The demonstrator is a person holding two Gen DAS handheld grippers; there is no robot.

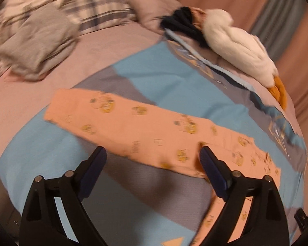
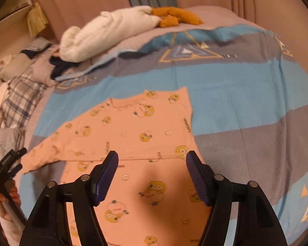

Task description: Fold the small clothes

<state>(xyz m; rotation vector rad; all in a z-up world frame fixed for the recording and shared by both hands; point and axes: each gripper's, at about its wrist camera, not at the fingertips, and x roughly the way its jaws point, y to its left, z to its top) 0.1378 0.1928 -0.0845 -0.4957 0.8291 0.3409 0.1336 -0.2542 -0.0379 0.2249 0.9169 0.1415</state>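
Two grippers, left gripper (image 1: 152, 153) and right gripper (image 2: 152, 157), gape over one peach garment (image 2: 133, 135).

Small dark lettering dots the peach garment (image 2: 133, 127), too blurred to read.

The small cotton garment (image 2: 133, 135) is peach with yellow cartoon prints. The bedspread (image 2: 246, 94) beneath is banded blue and grey. The pillow (image 1: 100, 6) is plaid.
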